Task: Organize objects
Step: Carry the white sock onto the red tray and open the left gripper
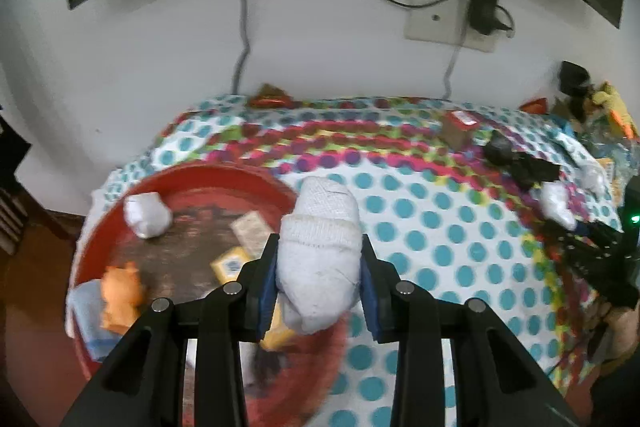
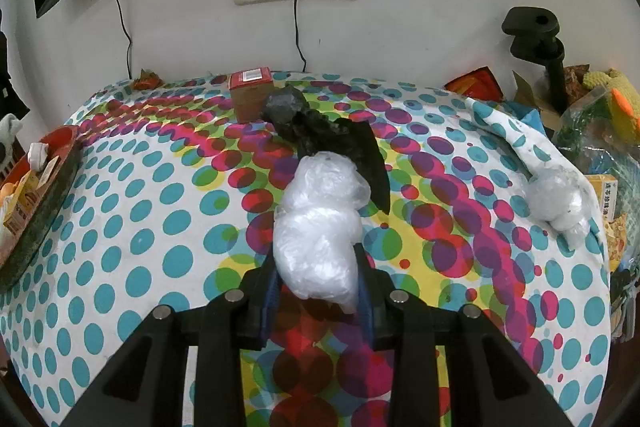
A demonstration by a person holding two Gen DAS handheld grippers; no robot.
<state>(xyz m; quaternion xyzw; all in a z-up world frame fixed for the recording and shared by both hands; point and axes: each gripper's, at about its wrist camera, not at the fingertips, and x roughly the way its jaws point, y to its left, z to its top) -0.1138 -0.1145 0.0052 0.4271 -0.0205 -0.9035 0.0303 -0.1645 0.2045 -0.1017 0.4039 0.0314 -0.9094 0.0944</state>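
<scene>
Right now our left claw [image 1: 320,263] pinches a rolled white sock [image 1: 320,251] between its blue pads, holding it over the near right rim of the red tray [image 1: 224,175], which sits at the left end of the desk [image 1: 440,227]. Already in the tray lie another white bundle [image 1: 146,215], an orange item [image 1: 120,291] and some small packets [image 1: 250,231]. Our right claw [image 2: 318,279] is clamped on a crumpled clear plastic bag [image 2: 320,223], out over the spotted cloth, with a black bag [image 2: 320,131] just beyond it and a second clear bag [image 2: 558,203] far to the right.

We judge the sock could drop outside the tray if released here, since it hangs at the rim rather than the middle. The plastic bag is slippery and bulges past the pads, so it might slide free.

The left view is blurred, so the packets' labels are unreadable. The tray's near edge is hidden behind the claw, and the right view cuts the tray off at its left border.
</scene>
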